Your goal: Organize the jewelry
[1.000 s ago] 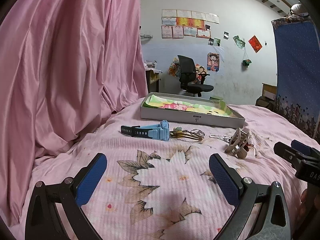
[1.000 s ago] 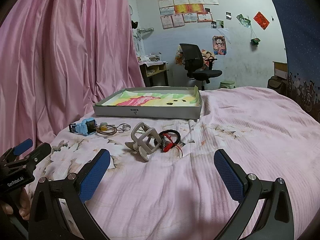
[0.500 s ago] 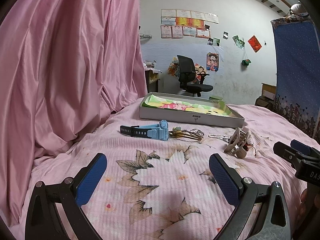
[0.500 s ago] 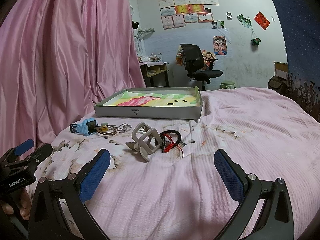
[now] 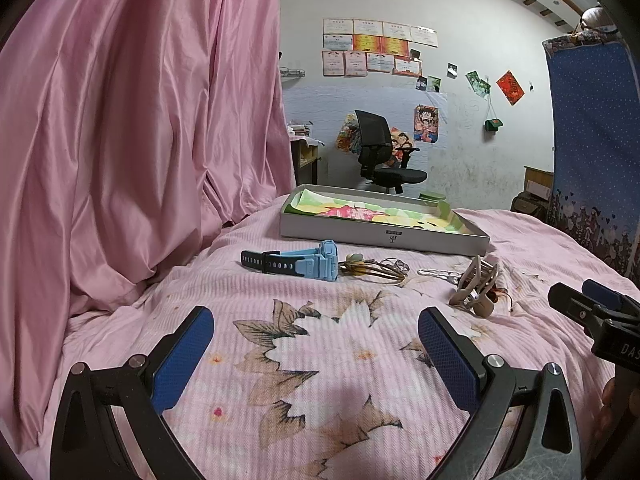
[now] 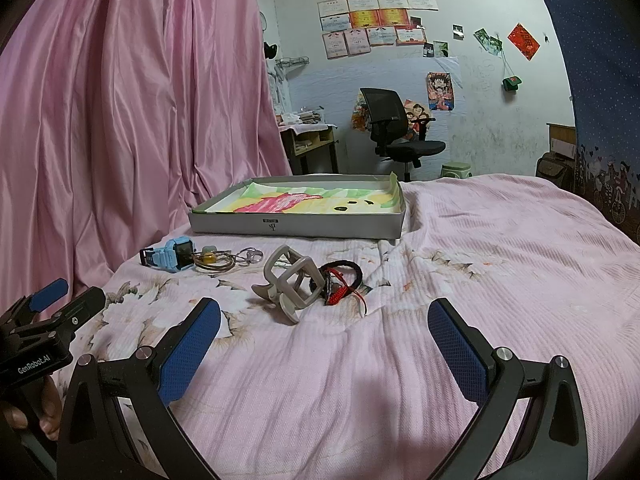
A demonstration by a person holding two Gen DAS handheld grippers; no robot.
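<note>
A light blue watch [image 5: 304, 263] [image 6: 170, 257] lies on the pink bedspread, with a brown cord bracelet [image 5: 370, 270] [image 6: 214, 262] and a small silver piece [image 6: 250, 255] to its right. A beige hair claw [image 5: 476, 286] [image 6: 292, 282] lies further right beside a red and black woven bracelet [image 6: 340, 280]. A grey shallow box [image 5: 384, 236] [image 6: 296, 226] with a colourful lining sits behind them. My left gripper [image 5: 316, 354] is open and empty, short of the watch. My right gripper [image 6: 324, 354] is open and empty, short of the hair claw.
A pink curtain [image 5: 132, 140] hangs along the left side of the bed. A black office chair [image 5: 384, 156] and a desk [image 6: 308, 140] stand beyond the bed's far edge. A blue patterned cloth [image 5: 592, 152] hangs at the right. The pink bedspread [image 6: 500, 260] spreads wide to the right.
Both views have shifted only slightly; the objects sit a little lower in the frames. Both grippers stay open and nothing on the bed has moved.
</note>
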